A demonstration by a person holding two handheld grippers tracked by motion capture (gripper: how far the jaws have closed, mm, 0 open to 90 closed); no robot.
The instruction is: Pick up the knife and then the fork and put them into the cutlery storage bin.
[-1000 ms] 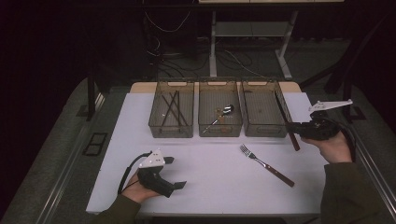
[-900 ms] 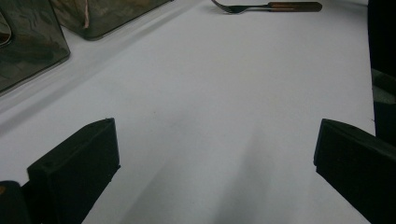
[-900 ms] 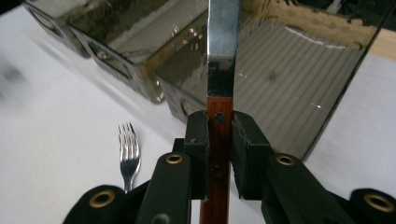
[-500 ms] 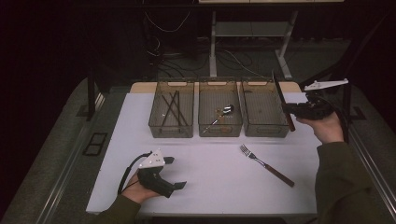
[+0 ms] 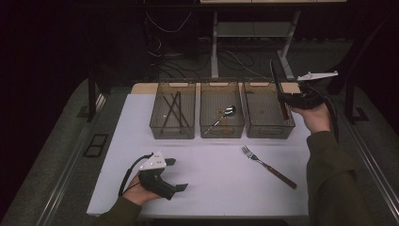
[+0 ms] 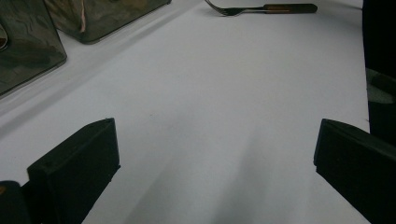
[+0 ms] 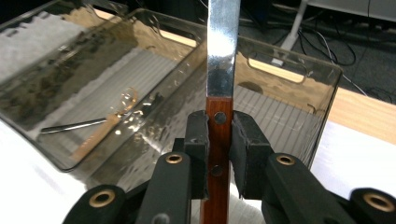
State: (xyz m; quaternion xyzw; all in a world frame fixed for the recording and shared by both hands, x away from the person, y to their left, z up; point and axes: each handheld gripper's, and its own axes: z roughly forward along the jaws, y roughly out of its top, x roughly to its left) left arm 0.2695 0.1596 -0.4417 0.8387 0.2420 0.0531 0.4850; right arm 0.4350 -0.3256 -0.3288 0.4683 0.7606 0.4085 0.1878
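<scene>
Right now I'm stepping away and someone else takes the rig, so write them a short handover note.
Right claw: shut on the wooden handle of a knife, blade pointing up, held above the right bin.
Left claw: open, holding nothing, resting on the white mat near its front left.
Things: chopsticks lie in the left bin, a spoon in the middle bin. A fork lies on the mat in front of the right bin.
Done: chopsticks and spoon are binned.
Left: probably lower the knife into the right bin, then sort the fork.
</scene>
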